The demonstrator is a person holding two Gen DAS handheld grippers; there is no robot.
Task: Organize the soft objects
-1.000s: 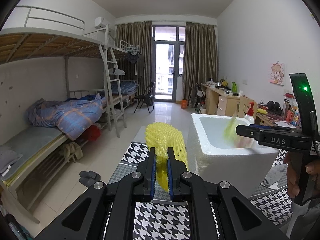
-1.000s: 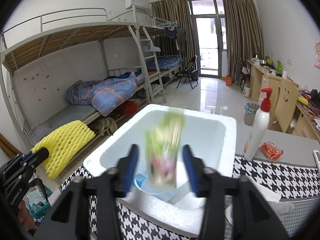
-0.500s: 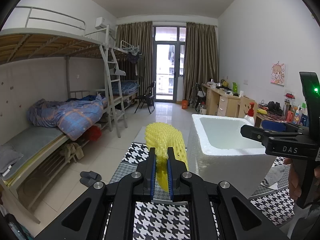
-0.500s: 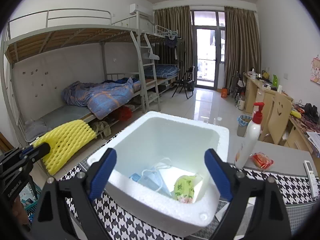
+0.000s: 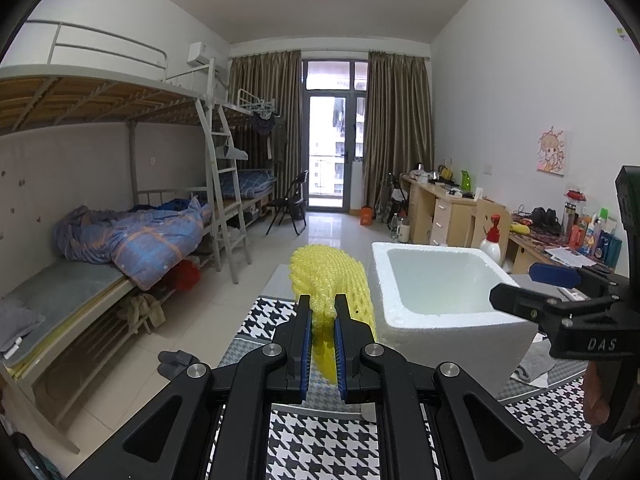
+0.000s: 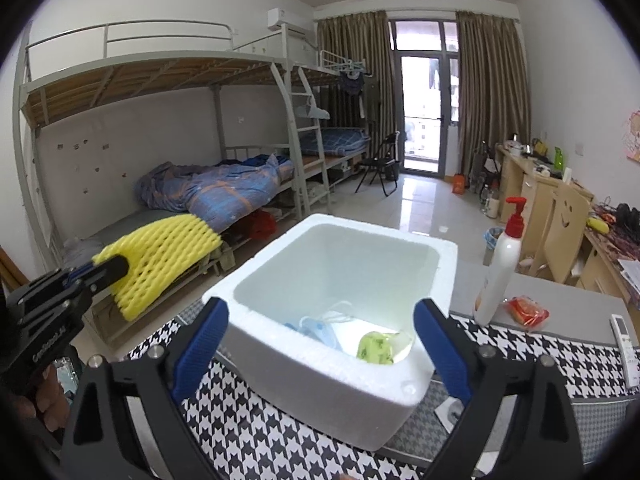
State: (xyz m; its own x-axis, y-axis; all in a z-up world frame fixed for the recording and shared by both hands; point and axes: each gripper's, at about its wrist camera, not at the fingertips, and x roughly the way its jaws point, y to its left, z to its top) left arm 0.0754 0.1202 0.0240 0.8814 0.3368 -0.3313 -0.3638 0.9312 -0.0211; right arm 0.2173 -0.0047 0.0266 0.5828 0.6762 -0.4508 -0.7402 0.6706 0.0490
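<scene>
My left gripper [image 5: 321, 312] is shut on a yellow foam net sleeve [image 5: 326, 280] and holds it in the air left of a white styrofoam box [image 5: 444, 312]. In the right wrist view the sleeve [image 6: 160, 260] hangs left of the box [image 6: 332, 364]. My right gripper [image 6: 320, 352] is open wide and empty, just in front of and above the box. Inside the box lie a green packet [image 6: 378, 348] and a blue face mask [image 6: 316, 328]. The right gripper also shows at the right of the left wrist view [image 5: 532, 292].
The box stands on a table with a black-and-white houndstooth cloth [image 6: 256, 432]. A white pump bottle [image 6: 500, 272], a red snack packet [image 6: 526, 310] and a remote [image 6: 624, 336] lie to its right. Bunk beds [image 5: 120, 240] line the left wall, desks [image 5: 440, 208] the right.
The right gripper opened and dropped the green packet into the box, then drew back a little with its jaws wide. The left gripper kept hold of the yellow sleeve, nearly still.
</scene>
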